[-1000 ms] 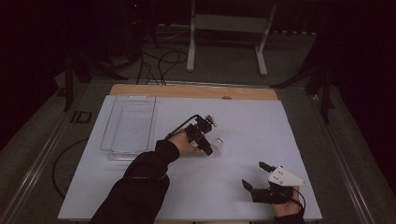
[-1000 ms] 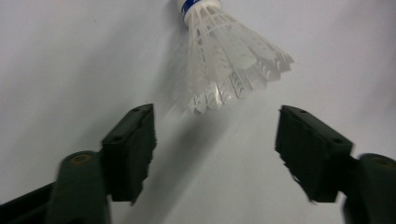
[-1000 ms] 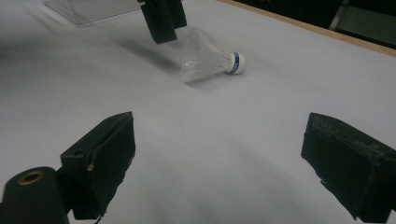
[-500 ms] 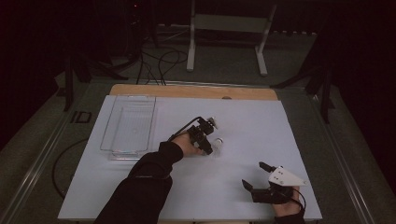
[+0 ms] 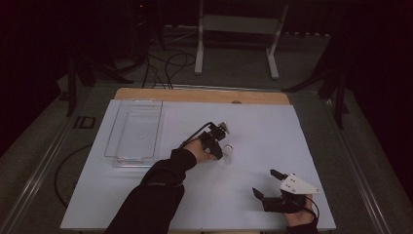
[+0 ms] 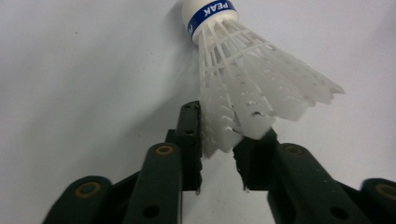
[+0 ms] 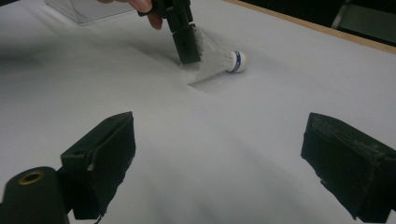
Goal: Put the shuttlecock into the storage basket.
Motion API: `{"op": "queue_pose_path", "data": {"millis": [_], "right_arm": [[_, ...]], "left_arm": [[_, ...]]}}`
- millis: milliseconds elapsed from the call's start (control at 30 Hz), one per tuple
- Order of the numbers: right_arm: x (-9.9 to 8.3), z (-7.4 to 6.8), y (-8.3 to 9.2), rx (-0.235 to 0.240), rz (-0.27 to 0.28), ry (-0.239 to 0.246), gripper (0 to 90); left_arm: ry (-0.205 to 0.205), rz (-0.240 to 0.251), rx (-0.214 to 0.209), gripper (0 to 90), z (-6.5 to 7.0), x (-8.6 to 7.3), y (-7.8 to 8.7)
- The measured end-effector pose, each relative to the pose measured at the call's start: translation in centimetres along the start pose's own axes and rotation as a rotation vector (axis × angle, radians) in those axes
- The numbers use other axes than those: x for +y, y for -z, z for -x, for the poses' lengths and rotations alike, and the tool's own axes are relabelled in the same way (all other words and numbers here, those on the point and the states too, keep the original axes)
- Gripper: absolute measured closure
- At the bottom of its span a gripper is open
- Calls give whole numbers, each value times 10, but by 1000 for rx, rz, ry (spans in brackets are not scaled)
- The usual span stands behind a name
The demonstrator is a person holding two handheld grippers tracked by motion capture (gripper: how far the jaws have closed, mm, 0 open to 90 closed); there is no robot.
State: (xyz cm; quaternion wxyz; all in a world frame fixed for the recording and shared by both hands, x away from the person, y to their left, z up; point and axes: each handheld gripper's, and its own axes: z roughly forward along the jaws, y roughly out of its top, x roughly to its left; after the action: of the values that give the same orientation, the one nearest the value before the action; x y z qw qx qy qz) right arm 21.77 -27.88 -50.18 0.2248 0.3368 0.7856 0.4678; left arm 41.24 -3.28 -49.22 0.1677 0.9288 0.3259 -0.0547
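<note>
Taking the shuttlecock (image 5: 228, 152) as the landmark, bare white table (image 5: 272, 131) is lying open beyond it and to its right, so a gripper is finding free passage there. Left of it the left gripper (image 5: 220, 146) and its forearm (image 5: 160, 187) are blocking the near-left approach, and farther left the clear tray (image 5: 134, 131) is standing in the way. Well apart at the near right, the right gripper (image 5: 265, 184) is sitting wide-jawed, leaving an open lane of table between itself and the shuttlecock.
</note>
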Motion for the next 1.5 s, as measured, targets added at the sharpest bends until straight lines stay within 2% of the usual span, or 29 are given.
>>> {"op": "queue_pose_path", "data": {"millis": [33,133,200,233,567,1000,1500], "right_arm": [[0,0,0,1,-2,-1,101],[0,0,0,2,-2,2,101],[0,0,0,1,-2,2,101],[0,0,0,1,-2,1,101],[0,0,0,0,-3,2,101],[0,0,-1,5,2,-3,101],[0,1,0,-5,14,1,101]], "left_arm": [[1,2,-3,819,0,0,0],[2,11,-3,886,1,1,0],[0,17,-1,897,1,2,1],[-5,18,10,899,2,2,2],[-41,5,24,900,6,1,12],[-64,-9,8,900,11,-1,26],[-101,-2,-6,900,16,-4,47]]}}
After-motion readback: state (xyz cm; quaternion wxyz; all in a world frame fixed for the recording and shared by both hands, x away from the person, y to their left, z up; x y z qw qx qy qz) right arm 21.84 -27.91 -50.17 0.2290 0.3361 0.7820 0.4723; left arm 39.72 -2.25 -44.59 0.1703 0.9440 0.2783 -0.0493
